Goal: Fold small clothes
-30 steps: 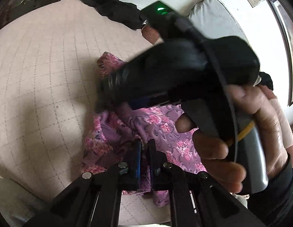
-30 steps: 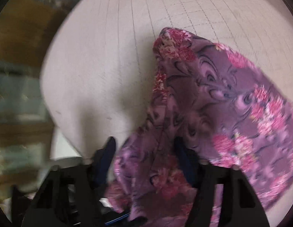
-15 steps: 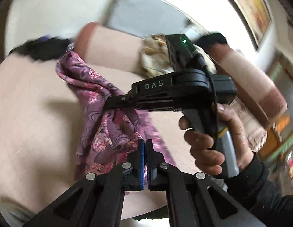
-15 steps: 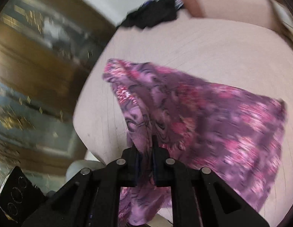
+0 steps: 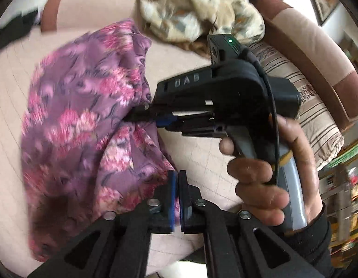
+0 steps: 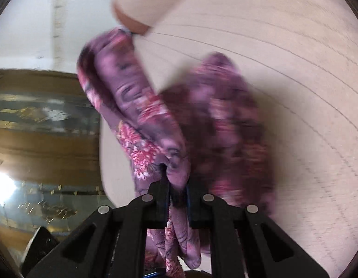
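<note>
A purple garment with pink flowers (image 5: 81,120) hangs bunched above the pale quilted cushion (image 5: 7,88). My left gripper (image 5: 177,176) is shut, pinching an edge of the garment at its lower right. The right gripper (image 5: 141,115) reaches in from the right in a person's hand and is shut on the garment's right side. In the right wrist view the right gripper (image 6: 176,180) clamps a thick fold of the garment (image 6: 141,120), which hangs blurred in front of it.
A beige and brown patterned cloth (image 5: 202,9) lies at the back of the seat. A striped cushion (image 5: 313,115) and brown sofa arm (image 5: 317,46) are at the right. A black cloth (image 5: 14,30) lies far left. Dark wood furniture (image 6: 44,139) stands left of the seat.
The right gripper went from open around the garment to shut on it. Both grippers have lifted the garment off the cushion and swung towards the sofa back.
</note>
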`<state>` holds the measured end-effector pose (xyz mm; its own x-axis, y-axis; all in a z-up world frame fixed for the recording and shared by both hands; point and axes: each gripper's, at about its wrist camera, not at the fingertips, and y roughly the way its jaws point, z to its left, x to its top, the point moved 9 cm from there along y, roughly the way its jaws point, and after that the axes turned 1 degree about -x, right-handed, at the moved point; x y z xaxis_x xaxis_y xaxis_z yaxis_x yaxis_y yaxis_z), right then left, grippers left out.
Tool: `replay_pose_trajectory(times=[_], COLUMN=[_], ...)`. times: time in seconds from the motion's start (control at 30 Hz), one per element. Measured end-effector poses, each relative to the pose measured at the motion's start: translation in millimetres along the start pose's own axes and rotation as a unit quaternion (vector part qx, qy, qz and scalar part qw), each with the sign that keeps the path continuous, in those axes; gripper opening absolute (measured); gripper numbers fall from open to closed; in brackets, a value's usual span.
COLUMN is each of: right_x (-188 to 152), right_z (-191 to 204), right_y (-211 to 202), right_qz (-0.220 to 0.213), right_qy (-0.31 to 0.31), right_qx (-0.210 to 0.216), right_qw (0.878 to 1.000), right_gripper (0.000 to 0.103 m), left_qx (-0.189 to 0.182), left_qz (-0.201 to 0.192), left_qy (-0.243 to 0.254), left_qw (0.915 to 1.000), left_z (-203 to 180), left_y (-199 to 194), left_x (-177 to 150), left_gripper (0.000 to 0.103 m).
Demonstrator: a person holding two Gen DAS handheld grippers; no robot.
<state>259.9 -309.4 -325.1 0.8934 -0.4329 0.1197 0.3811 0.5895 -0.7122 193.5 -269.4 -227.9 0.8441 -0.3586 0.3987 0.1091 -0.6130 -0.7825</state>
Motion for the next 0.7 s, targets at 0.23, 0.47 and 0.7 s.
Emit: replay_pose_trajectory(times=[0.23, 0.47, 0.7], right_x=[9, -8, -66], right_z=[-38, 17, 26], right_y=[-8, -39, -11], right_qz=[-0.015, -0.051, -0.004], right_qy=[0.049, -0.070, -0.106], right_qx=[-0.058, -0.032, -0.073], right_qw=[0.997, 0.996, 0.992], right_gripper=[0.019, 0.073, 0.060], left_qx=[-0.091, 0.014, 0.046], left_qz=[-0.020, -0.096, -0.062], left_qy=[-0.050, -0.045, -0.076], left_qw=[0.9944, 0.9943, 0.9941], left_z=[12, 74, 110], left_y=[-44, -91, -49], left_x=[-3, 3, -26], left_gripper=[0.022, 0.057, 0.057])
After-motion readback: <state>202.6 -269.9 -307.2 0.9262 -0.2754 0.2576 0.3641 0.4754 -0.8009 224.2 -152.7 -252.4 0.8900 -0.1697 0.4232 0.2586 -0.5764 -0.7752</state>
